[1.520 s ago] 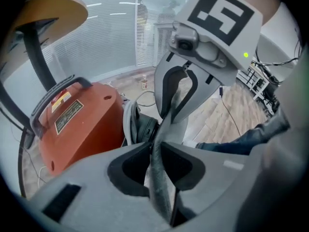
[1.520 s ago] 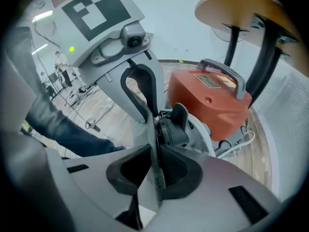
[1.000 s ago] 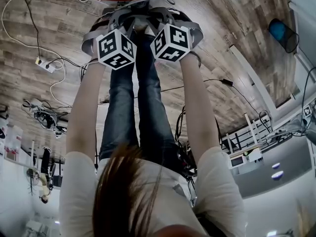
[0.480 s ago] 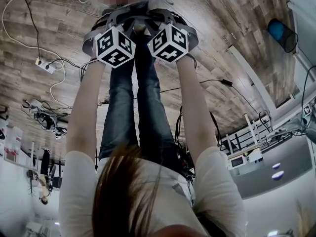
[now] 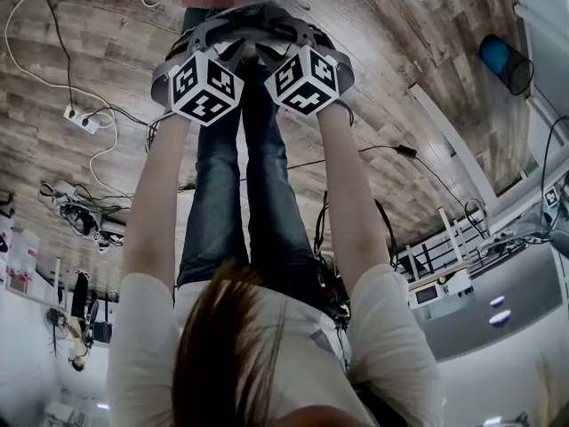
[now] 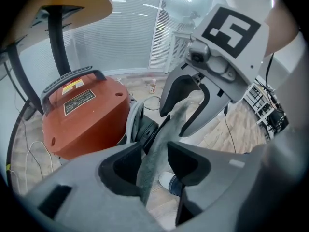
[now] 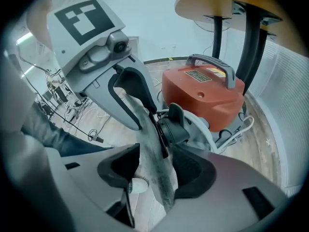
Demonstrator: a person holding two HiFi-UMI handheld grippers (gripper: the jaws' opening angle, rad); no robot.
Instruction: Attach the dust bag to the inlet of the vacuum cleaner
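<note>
The orange vacuum cleaner [image 6: 82, 115] stood on the wooden floor [image 5: 80, 25] just ahead of the person's feet, its black handle [image 6: 72, 79] on top. Both arms reached steeply down toward it, the marker cubes side by side in the head view.

The grey dust bag [image 6: 171, 124] ran as a taut band of cloth from one claw to the other, right against the black round inlet [image 7: 176, 127] on the vacuum's front. Whether its collar sat fully on the inlet could not be told.

The left claw [image 6: 153, 163] was opening – its pads stood wide, with the cloth passing between them and a clear gap on one side. The right claw [image 7: 155, 170] was opening too, pads equally wide, the same cloth hanging between them and no longer pinched.

A white shoe toe [image 6: 166, 180] showed below the cloth, and a white power strip [image 5: 82, 118] lay on the floor well off to the side.
</note>
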